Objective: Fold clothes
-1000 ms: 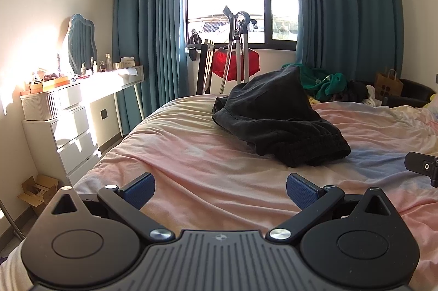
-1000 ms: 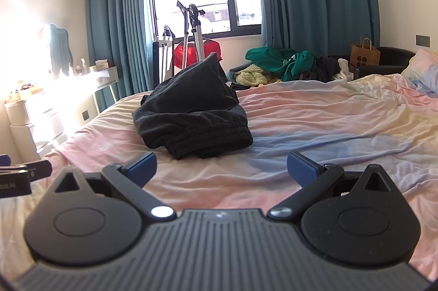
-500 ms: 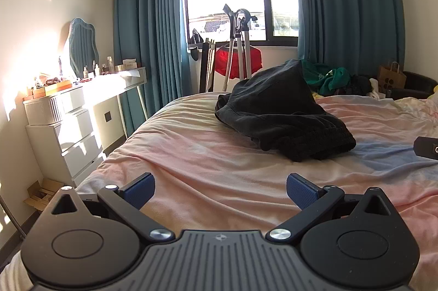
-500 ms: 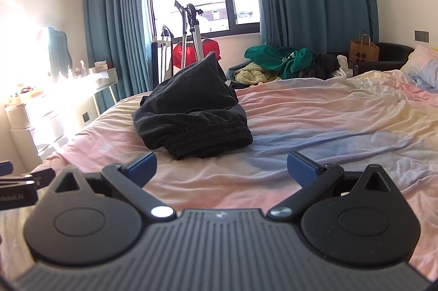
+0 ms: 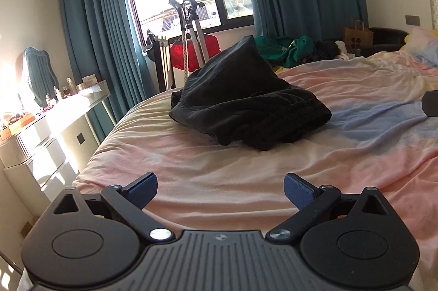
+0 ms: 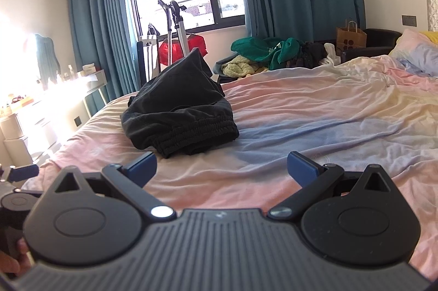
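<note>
A crumpled black garment (image 5: 246, 105) with an elastic waistband lies heaped on the pink and blue bedsheet (image 5: 246, 176), peaked at its far side. In the right wrist view the same garment (image 6: 180, 110) sits ahead and to the left. My left gripper (image 5: 220, 189) hovers open over the sheet, well short of the garment, nothing between its blue pads. My right gripper (image 6: 221, 168) is open too, empty, just short of the waistband end. The left gripper's body shows at the left edge of the right wrist view.
A white dresser (image 5: 41, 143) with bottles stands left of the bed. A garment steamer stand (image 5: 191, 36) and a red item are by the window. A pile of green and yellow clothes (image 6: 262, 53), a paper bag (image 6: 351, 36) and a pillow (image 6: 418, 55) lie at the far right.
Both grippers have moved forward and tilted, so the black garment looks nearer and larger. Both stay open and the garment has not moved.
</note>
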`<action>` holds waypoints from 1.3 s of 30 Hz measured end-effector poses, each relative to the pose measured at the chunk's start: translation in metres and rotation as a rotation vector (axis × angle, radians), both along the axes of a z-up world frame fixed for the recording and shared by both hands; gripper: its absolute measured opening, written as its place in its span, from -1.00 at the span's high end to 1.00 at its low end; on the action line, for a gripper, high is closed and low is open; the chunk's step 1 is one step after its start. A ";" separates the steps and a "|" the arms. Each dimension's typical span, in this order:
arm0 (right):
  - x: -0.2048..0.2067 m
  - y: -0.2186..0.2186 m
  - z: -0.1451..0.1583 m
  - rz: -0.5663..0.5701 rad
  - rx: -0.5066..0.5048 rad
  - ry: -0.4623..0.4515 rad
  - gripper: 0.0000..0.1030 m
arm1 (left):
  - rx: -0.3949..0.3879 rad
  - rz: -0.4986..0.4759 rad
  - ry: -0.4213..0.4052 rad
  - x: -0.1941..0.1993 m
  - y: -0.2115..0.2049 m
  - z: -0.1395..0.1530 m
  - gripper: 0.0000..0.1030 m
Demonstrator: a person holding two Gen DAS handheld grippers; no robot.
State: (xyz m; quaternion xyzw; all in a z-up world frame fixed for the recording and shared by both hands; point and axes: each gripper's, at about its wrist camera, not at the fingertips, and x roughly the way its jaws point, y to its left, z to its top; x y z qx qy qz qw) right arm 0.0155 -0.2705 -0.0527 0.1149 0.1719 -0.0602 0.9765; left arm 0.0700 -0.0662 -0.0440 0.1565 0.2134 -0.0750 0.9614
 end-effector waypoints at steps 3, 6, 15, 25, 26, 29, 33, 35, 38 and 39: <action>0.003 -0.014 0.000 -0.017 0.038 -0.001 -1.00 | 0.055 -0.049 0.017 0.029 -0.027 -0.014 -0.88; 0.009 -0.031 -0.003 -0.065 0.062 -0.003 -1.00 | 0.116 -0.077 0.034 0.061 -0.054 -0.029 -0.77; 0.045 -0.080 -0.026 -0.170 0.207 0.033 -1.00 | 0.238 -0.096 0.037 0.139 -0.097 -0.075 -0.66; 0.070 -0.092 -0.055 -0.183 0.267 0.111 -1.00 | 0.122 -0.016 -0.068 0.202 -0.111 -0.078 0.31; 0.071 -0.093 -0.056 -0.184 0.274 0.113 -1.00 | 0.086 -0.011 -0.085 0.202 -0.108 -0.075 0.32; 0.070 -0.092 -0.056 -0.185 0.280 0.111 -1.00 | -0.001 0.006 -0.124 0.205 -0.103 -0.069 0.32; 0.070 -0.089 -0.057 -0.175 0.275 0.116 -1.00 | 0.030 0.037 -0.093 0.230 -0.112 -0.074 0.31; 0.071 -0.088 -0.057 -0.176 0.269 0.119 -1.00 | 0.054 0.054 -0.069 0.245 -0.117 -0.075 0.34; 0.071 -0.088 -0.059 -0.177 0.263 0.116 -1.00 | -0.033 0.044 -0.081 0.238 -0.105 -0.053 0.47; 0.073 -0.087 -0.060 -0.178 0.256 0.119 -1.00 | -0.063 0.041 -0.086 0.235 -0.101 -0.046 0.58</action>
